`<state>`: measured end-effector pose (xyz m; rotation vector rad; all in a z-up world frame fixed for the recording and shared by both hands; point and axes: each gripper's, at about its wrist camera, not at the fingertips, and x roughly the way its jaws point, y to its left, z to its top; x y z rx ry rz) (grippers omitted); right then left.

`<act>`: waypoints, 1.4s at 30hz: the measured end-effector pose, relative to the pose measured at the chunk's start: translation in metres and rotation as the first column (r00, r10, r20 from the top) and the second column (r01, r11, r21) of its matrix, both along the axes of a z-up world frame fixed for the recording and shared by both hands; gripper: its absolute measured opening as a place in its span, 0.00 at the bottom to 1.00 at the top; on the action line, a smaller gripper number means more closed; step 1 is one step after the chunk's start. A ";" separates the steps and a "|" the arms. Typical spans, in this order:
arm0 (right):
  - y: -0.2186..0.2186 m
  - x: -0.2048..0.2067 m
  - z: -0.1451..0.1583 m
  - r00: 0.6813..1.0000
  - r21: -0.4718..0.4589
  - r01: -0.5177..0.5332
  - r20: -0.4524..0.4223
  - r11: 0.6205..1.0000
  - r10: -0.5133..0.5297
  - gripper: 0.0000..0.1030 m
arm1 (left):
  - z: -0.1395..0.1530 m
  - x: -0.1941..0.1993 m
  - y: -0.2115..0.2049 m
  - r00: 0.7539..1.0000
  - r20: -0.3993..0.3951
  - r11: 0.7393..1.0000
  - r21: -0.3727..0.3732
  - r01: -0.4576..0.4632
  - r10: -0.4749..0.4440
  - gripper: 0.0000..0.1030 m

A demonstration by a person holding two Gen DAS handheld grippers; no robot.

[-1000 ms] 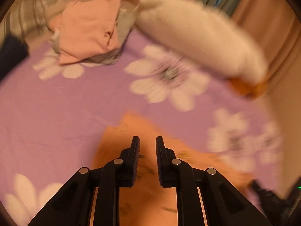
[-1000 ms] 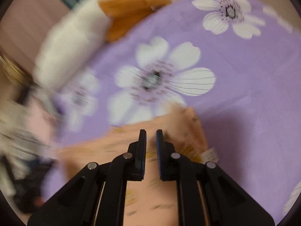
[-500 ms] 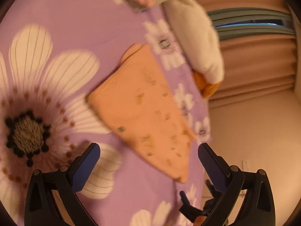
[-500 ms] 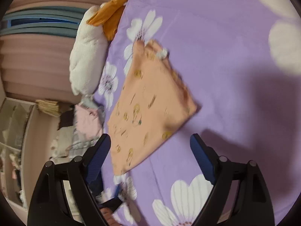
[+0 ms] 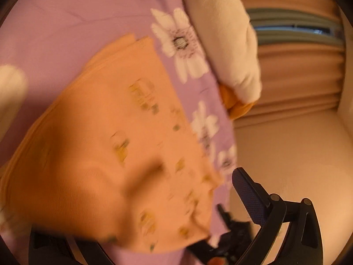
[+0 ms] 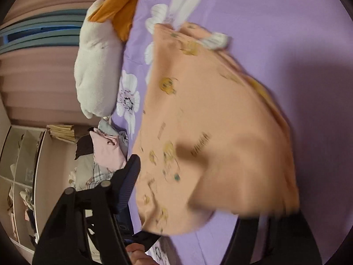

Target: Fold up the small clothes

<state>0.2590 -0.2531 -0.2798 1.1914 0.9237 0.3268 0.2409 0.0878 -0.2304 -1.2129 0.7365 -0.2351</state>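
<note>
Both grippers have closed in on the orange garment (image 5: pixel 106 154), jaws wide and empty, straddling it beside the white pillow (image 5: pixel 222 37). Next, clamp its edges for another fold.

both wrist views close above garment (image 5: pixel 106 154)

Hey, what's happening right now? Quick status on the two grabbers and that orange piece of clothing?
Left gripper open, right gripper open, both straddling the garment. Orange printed garment folded, flat on the purple floral bedsheet. White plush toy alongside, clear of it.
</note>
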 end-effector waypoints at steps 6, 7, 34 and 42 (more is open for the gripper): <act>0.004 0.012 -0.017 0.999 -0.155 0.028 0.031 0.987 -0.024 0.05 | -0.025 0.011 -0.001 0.990 -0.134 0.989 0.142 -0.034 0.053 0.16; 0.003 0.012 -0.019 0.998 -0.144 0.036 0.053 0.989 -0.029 0.04 | -0.021 0.012 -0.002 0.988 -0.145 0.987 0.159 -0.034 0.057 0.15; -0.015 -0.054 -0.012 0.999 0.040 0.011 0.040 0.999 -0.012 0.35 | -0.014 -0.044 0.008 0.993 -0.084 0.997 0.001 -0.080 0.080 0.57; 0.012 -0.014 -0.020 0.997 -0.160 0.034 0.067 0.987 -0.023 0.03 | -0.025 -0.019 -0.012 0.983 -0.145 0.967 0.246 -0.073 0.111 0.14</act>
